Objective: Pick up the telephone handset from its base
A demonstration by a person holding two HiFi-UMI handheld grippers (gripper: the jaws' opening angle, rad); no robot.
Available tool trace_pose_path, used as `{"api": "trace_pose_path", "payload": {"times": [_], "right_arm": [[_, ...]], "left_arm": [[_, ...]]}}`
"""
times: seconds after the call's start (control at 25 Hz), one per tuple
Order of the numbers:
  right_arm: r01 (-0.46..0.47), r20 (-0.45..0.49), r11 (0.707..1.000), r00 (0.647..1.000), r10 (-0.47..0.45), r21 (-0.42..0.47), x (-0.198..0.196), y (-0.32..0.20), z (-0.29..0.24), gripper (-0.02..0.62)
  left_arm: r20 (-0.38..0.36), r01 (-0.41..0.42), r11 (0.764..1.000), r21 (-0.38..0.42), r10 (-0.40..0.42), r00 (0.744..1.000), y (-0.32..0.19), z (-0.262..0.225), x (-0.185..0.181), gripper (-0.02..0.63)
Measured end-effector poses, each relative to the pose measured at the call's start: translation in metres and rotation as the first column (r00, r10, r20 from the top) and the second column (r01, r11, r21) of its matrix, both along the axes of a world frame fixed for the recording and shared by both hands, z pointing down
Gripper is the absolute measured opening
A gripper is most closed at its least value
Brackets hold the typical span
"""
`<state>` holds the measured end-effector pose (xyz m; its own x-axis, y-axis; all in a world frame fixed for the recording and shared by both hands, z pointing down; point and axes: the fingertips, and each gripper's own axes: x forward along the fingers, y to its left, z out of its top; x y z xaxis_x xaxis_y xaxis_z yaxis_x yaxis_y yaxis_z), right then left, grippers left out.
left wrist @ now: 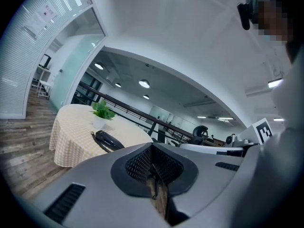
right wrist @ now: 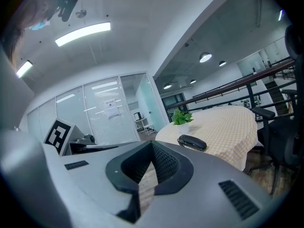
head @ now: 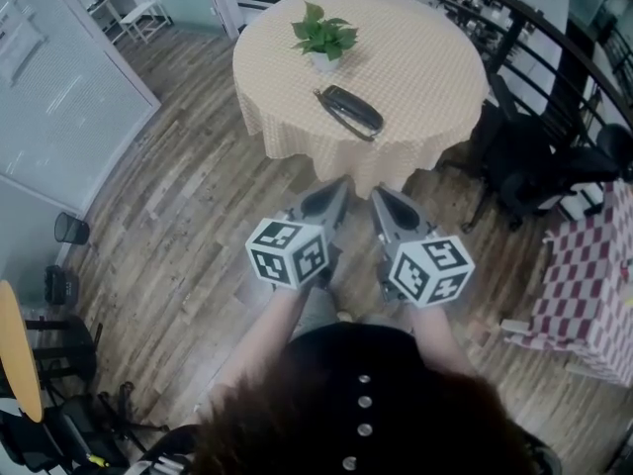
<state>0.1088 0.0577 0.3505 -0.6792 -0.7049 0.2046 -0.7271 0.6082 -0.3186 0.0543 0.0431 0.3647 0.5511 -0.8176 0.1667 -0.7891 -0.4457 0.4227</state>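
Left gripper [head: 339, 184] and right gripper [head: 380, 196] — both closed, empty — well short of the table [head: 435, 77].
Apparently the approach step; next move calls for reaching the telephone handset [head: 349, 111] and opening jaws round it.

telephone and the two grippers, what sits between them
Only the tablecloth and a strip of wood floor, as the head view shows; nothing else.

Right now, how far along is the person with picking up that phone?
Done: nothing yet; the telephone sits untouched on the round table, handset down, beside a potted plant. In hand: nothing; the left hand-held gripper and right hand-held gripper are both shut and empty, over the floor short of the table. Left: reach the table, open a gripper, grip the handset and lift it.
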Motion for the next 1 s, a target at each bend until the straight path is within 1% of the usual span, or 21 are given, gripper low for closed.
{"api": "trace_pose_path", "payload": {"times": [0.2, 0.36, 0.48, 0.76, 1.0], "right_arm": [[-0.006, -0.012, 1.000, 1.000, 0.006, -0.016, -0.015, -0.045, 0.006, 0.009], [-0.023, -0.036, 0.999, 0.999, 0.022, -0.024, -0.027, -0.084, 0.008, 0.009], [-0.037, -0.036, 0.999, 0.999, 0.036, -0.037, -0.036, -0.114, 0.009, 0.009], [-0.082, -0.047, 0.995, 0.996, 0.079, -0.059, -0.056, -0.177, 0.014, 0.009], [-0.132, -0.065, 0.989, 0.990, 0.127, -0.067, -0.068, -0.226, 0.016, 0.009]], "left_arm": [[-0.014, -0.009, 1.000, -0.012, 0.008, 1.000, -0.043, 0.004, -0.012, 0.006], [-0.019, -0.004, 1.000, -0.017, 0.004, 1.000, -0.081, 0.004, -0.029, 0.006], [-0.017, -0.010, 1.000, -0.029, 0.009, 1.000, -0.109, 0.005, -0.040, 0.006], [0.000, -0.045, 0.996, -0.071, 0.045, 0.999, -0.168, 0.015, -0.065, 0.006], [0.006, -0.106, 0.991, -0.084, 0.107, 0.994, -0.215, 0.019, -0.077, 0.006]]}}
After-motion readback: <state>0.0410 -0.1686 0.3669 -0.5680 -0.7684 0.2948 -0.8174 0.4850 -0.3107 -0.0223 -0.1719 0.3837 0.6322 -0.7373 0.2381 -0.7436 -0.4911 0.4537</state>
